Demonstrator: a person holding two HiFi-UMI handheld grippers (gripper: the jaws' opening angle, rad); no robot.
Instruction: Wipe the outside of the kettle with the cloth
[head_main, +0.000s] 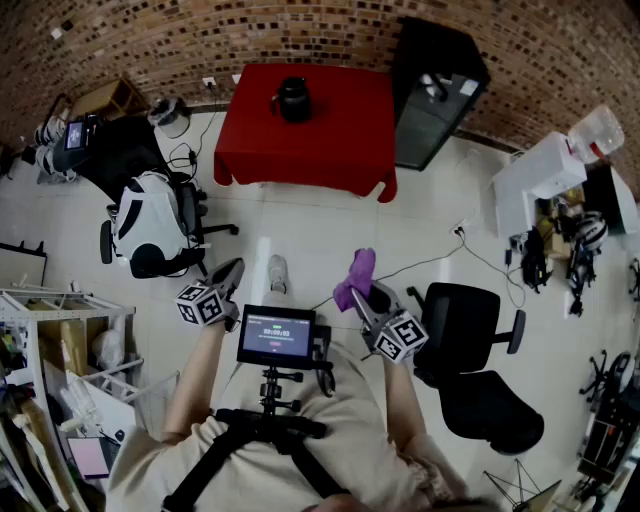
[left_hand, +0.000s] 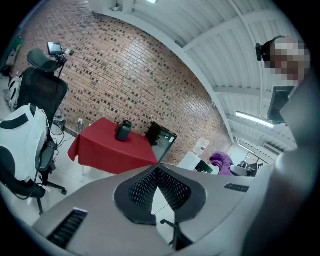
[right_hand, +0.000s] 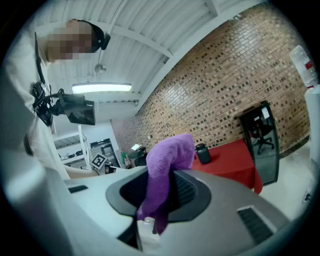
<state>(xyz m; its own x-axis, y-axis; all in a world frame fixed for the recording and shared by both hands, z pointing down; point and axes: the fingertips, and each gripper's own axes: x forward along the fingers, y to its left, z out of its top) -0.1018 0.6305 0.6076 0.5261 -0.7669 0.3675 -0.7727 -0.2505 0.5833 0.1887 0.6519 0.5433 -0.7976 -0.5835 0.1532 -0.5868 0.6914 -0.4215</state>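
Observation:
A black kettle (head_main: 293, 100) stands on the red-clothed table (head_main: 330, 150) far ahead; it also shows small in the left gripper view as the kettle (left_hand: 123, 131) and in the right gripper view as the kettle (right_hand: 202, 153). My right gripper (head_main: 368, 298) is shut on a purple cloth (head_main: 355, 277), which drapes over and down between its jaws as the cloth (right_hand: 165, 175). My left gripper (head_main: 232, 274) is shut with nothing in it, its jaw tips meeting at the left gripper (left_hand: 157, 166). Both grippers are held near my body, well short of the table.
A black office chair (head_main: 470, 360) stands close on my right. A white-backed chair (head_main: 150, 225) and a cluttered desk sit to the left. A black cabinet (head_main: 435, 90) stands right of the table. A metal shelf rack (head_main: 45, 340) is at my left, and cables lie on the floor.

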